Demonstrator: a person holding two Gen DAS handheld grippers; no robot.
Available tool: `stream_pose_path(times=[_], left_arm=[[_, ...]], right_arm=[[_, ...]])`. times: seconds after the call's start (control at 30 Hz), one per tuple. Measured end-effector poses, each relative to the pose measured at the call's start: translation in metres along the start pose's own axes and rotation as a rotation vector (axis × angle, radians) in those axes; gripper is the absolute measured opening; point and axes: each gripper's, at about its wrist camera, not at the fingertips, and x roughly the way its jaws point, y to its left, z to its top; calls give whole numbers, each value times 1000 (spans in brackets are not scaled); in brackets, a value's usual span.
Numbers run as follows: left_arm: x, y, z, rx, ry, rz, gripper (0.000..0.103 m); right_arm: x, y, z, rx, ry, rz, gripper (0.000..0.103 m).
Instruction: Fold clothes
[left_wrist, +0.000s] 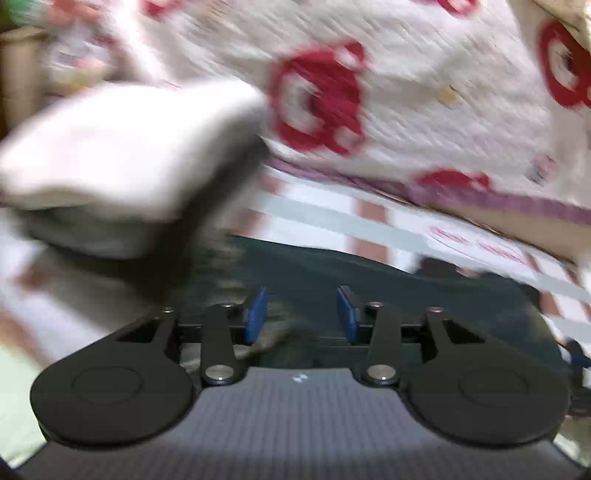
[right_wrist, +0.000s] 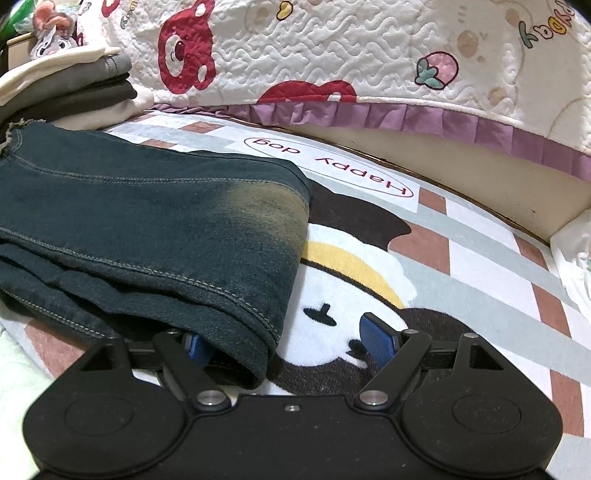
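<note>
Red "Happy dog" lettering (right_wrist: 328, 170) on rug (right_wrist: 480, 266)

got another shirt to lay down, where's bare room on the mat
Free: the patterned mat to the right of the folded jeans, bounded behind by the quilt's purple frill. Crowded: the left side, under the jeans, and the far left corner with the stack of folded clothes.
</note>
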Motion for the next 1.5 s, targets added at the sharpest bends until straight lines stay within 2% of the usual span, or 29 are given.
stream_pose_path(times=[0.1, 0.17, 0.23, 0.33, 0.4, 0.5, 0.63, 0.7, 0.73, 0.77, 0.8, 0.87, 0.93, 1.0, 1.07, 1.17, 1.27, 1.37, 1.47, 1.5], left_arm=[[49, 6, -2, 44, 146, 210, 38], [60, 11, -15, 136, 165, 382, 41], [50, 21, -20, 143, 140, 434, 43], [35, 40, -25, 58, 117, 371, 43], [29, 49, -28, 22, 110, 338, 43], [12, 42, -31, 34, 34, 340, 43], [-10, 18, -35, 52, -101, 227, 46], [-10, 5, -36, 52, -122, 150, 47], [-5, -2, -38, 53, -107, 114, 48], [1, -10, -40, 55, -84, 81, 49], [13, -18, -44, 59, -38, 59, 49], [36, -33, -53, 65, 57, 23, 50], [58, -49, -70, 76, 151, 45, 48], [61, -67, -76, 131, 148, 36, 48], [61, -84, -77, 163, 149, 1, 47], [63, -100, -76, 71, 152, -149, 47], [69, -146, -81, 137, 164, -227, 48], [75, -202, -94, 308, 152, -223, 50], [76, -227, -97, 472, 107, -135, 49], [75, -222, -93, 473, 98, -96, 49]], right_arm=[[-5, 0, 0, 3, -25, -18, 81], [-17, -1, -1, 21, -103, -62, 81], [-26, -3, -1, 50, -148, -91, 81], [-29, -7, -1, 117, -149, -77, 72], [-25, -8, -2, 169, -128, -40, 60], [-11, -9, -3, 238, -93, 34, 49], [14, -9, -2, 322, -42, 156, 52], [20, -9, 2, 353, -52, 167, 53], [23, -10, 4, 368, -56, 173, 49], [25, -11, 6, 392, -63, 179, 24], [24, -17, 10, 452, -79, 188, 12], [14, -31, 21, 563, -149, 227, 9], [0, -43, 33, 653, -243, 277, 8], [-21, -44, 52, 636, -349, 302, 8], [-40, -40, 74, 592, -434, 301, 7], [-68, -55, 89, 602, -534, 274, 6], [-98, -91, 75, 585, -581, 153, 5], [-107, -140, 25, 685, -497, 22, 5], [-96, -180, -40, 842, -344, -85, 5], [-92, -185, -54, 870, -314, -95, 5]])
